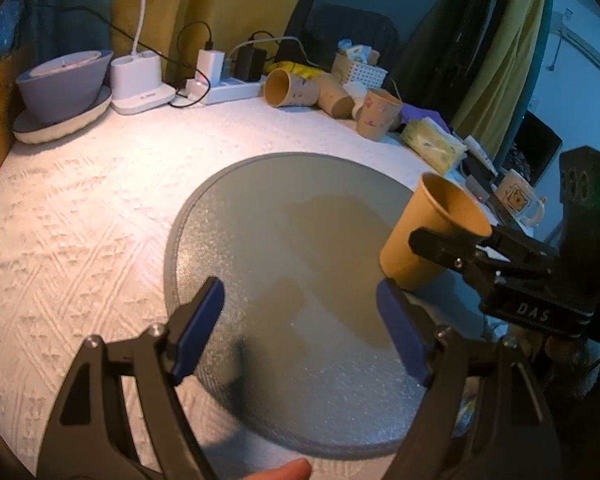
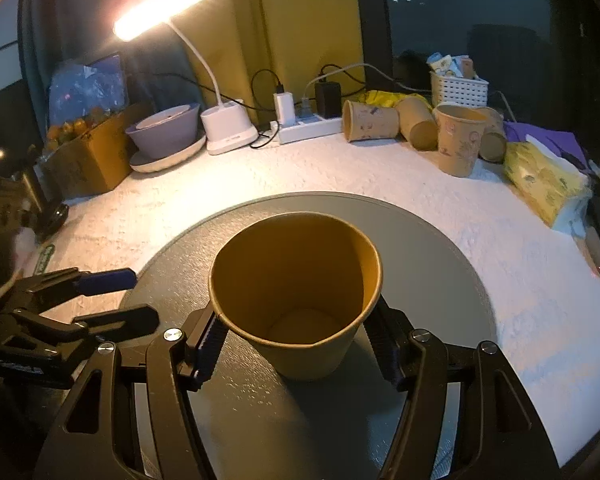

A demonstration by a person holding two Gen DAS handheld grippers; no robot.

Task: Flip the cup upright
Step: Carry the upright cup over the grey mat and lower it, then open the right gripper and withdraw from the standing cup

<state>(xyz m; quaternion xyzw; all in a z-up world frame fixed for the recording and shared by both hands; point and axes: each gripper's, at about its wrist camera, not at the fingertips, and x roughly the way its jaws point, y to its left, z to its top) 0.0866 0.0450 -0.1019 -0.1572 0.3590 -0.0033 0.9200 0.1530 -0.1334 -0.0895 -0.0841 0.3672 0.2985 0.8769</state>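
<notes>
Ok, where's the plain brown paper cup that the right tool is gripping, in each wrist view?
Left wrist: plain brown paper cup at right of frame, mouth up, over the edge of the round grey mat.
Right wrist: cup at lower centre, between the right tool pads.
Shared landmark: the white power strip.

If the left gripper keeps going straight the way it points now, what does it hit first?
Most likely the grey round mat: the left gripper, jaws open and empty, points down at its bare middle. The cup sits off to the right of that line.
</notes>
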